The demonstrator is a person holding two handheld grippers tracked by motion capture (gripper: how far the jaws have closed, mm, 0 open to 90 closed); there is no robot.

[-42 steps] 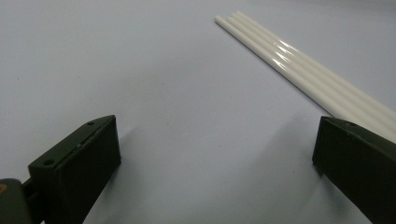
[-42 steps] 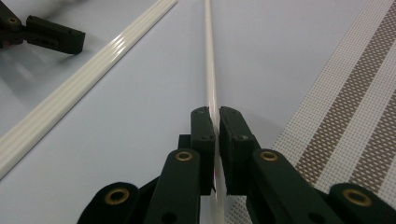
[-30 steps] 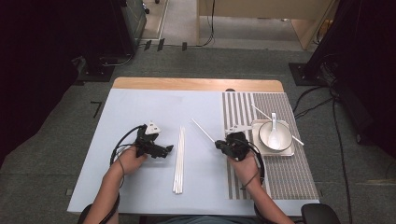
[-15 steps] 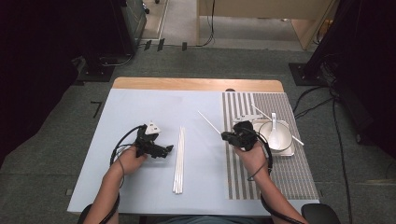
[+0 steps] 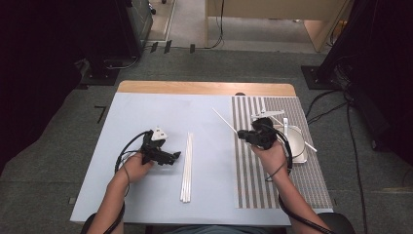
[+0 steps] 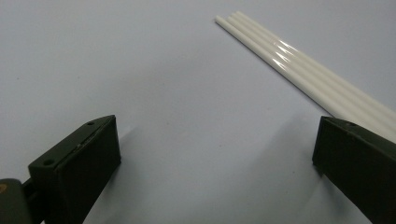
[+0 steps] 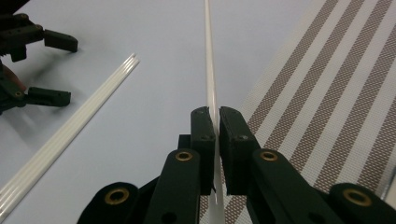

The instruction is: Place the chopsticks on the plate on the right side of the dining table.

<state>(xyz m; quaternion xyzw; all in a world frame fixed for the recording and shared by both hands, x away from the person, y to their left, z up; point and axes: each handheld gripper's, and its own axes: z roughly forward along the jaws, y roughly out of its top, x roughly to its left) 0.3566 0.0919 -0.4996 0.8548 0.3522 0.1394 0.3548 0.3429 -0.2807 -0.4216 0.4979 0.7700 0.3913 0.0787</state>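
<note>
Right gripper view: right gripper (image 7: 214,122) jaws clamped on one white stick (image 7: 208,56) above the blue table (image 7: 154,56), near the striped mat (image 7: 327,93); left gripper (image 6: 215,154) jaws spread wide, empty, beside the stick row (image 6: 303,70).

Both grippers (image 5: 176,155) (image 5: 242,135) black w/ brass rivets, flat jaws, black cables; forearms bare.

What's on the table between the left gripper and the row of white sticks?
Nothing: in the high view, bare blue table separates the open left gripper from the white sticks.
</note>
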